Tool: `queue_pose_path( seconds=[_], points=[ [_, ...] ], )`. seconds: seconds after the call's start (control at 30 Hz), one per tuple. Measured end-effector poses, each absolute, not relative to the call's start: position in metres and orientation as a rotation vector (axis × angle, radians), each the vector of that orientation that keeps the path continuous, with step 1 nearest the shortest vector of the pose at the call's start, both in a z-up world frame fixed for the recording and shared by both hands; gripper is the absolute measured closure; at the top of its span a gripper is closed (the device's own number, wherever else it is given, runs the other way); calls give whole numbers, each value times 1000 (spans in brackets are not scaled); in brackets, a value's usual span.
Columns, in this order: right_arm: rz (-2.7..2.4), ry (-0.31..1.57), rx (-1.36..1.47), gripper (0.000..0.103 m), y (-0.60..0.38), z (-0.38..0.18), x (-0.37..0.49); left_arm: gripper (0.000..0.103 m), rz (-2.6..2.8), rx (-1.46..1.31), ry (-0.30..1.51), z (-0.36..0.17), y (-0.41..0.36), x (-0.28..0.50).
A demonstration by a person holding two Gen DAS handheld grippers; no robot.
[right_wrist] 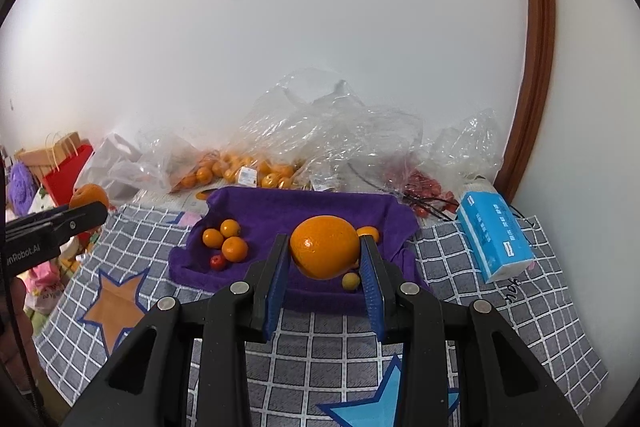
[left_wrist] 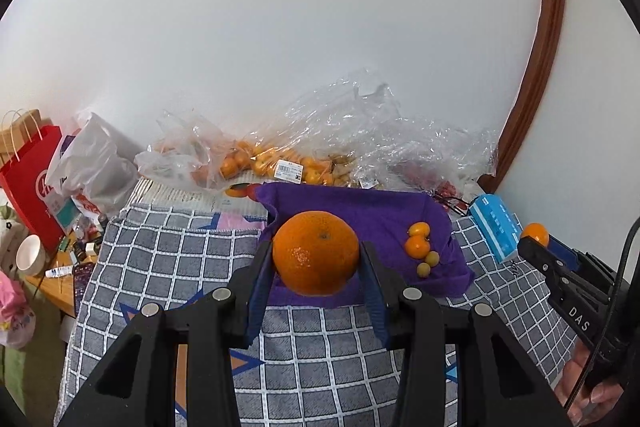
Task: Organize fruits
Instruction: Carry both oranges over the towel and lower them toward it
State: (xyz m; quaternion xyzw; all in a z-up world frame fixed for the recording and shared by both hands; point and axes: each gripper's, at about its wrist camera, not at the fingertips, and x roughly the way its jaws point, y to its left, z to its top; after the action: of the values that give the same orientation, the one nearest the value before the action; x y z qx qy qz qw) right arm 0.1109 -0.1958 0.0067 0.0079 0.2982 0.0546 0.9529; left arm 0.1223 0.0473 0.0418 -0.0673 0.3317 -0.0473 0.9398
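In the left wrist view my left gripper (left_wrist: 316, 250) is shut on a large orange (left_wrist: 316, 267), held above the near edge of a purple towel (left_wrist: 360, 211). Two small oranges (left_wrist: 417, 239) and two yellowish little fruits (left_wrist: 428, 263) lie on the towel's right part. My right gripper (right_wrist: 324, 241) is shut on another large orange (right_wrist: 325, 255) over the same towel (right_wrist: 280, 211). Three small oranges (right_wrist: 224, 241) and a small red fruit (right_wrist: 217, 261) lie to its left. Each wrist view shows the other gripper at its edge, still holding its orange (left_wrist: 536, 233) (right_wrist: 89, 195).
Clear plastic bags of small oranges (left_wrist: 280, 163) and red fruits (right_wrist: 428, 187) lie along the wall behind the towel. A blue tissue pack (right_wrist: 494, 239) sits at the right on the checked cloth (left_wrist: 180, 259). A red paper bag (left_wrist: 32, 187) and a white bowl (left_wrist: 30, 254) stand left.
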Motion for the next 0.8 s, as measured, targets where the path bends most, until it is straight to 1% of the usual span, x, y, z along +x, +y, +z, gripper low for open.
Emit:
queue_pose_path(
  seconds=[0.8],
  points=[
    [83, 618, 36, 68, -204, -2, 172, 63, -110, -81, 709, 35, 36, 179]
  ],
)
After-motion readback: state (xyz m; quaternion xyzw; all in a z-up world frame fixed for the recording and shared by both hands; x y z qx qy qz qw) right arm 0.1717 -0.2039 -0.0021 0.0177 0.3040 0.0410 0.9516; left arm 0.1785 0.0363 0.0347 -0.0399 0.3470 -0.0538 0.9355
